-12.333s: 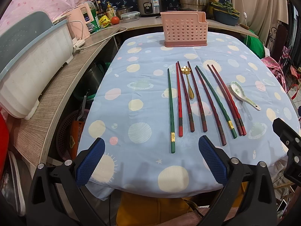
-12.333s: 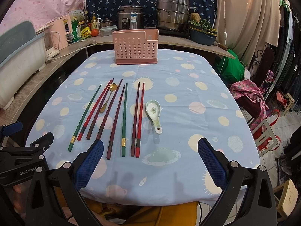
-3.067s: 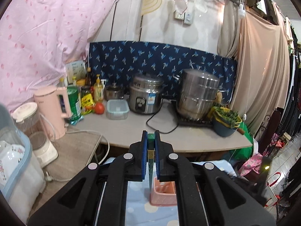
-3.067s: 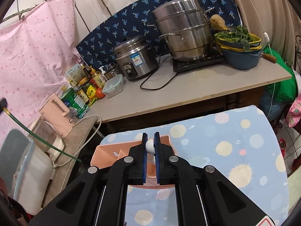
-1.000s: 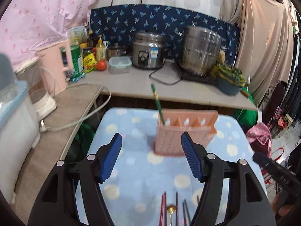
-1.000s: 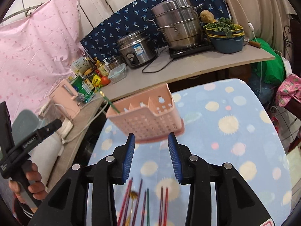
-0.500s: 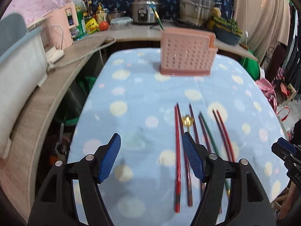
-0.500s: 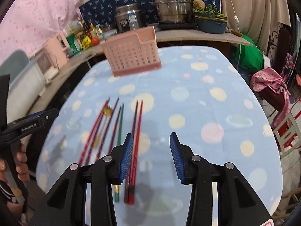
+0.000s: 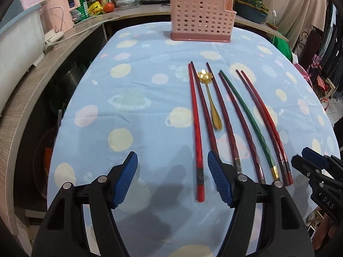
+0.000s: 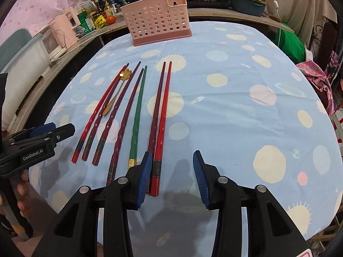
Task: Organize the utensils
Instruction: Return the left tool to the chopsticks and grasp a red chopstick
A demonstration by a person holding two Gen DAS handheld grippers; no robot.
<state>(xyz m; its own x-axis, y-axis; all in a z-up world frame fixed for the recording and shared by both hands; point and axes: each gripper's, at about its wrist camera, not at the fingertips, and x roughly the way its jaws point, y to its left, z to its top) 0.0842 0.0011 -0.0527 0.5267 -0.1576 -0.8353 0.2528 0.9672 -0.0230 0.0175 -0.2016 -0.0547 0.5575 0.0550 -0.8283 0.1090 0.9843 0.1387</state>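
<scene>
Both grippers hover low over the near edge of the table (image 9: 150, 98), each with its fingers spread apart and nothing between them, so the step in hand looks like lining up for the next pick. The left gripper (image 9: 172, 176) straddles the butt end of the bright red chopstick (image 9: 196, 126) at the left of the row; the right gripper (image 10: 170, 176) has its left finger just beside the butt ends of the rightmost red pair (image 10: 159, 115). Between these lie more dark red chopsticks, one green chopstick (image 10: 138, 109) and a small gold spoon (image 9: 211, 100), all flat on the blue spotted cloth, roughly parallel, tips pointing away. The pink utensil basket (image 9: 201, 24) stands upright at the far end of the table, well apart from the row. The next move probably calls for each gripper to drop lower, centre its fingers on one thin stick, close near the thick end, then carry it across to the basket.
</scene>
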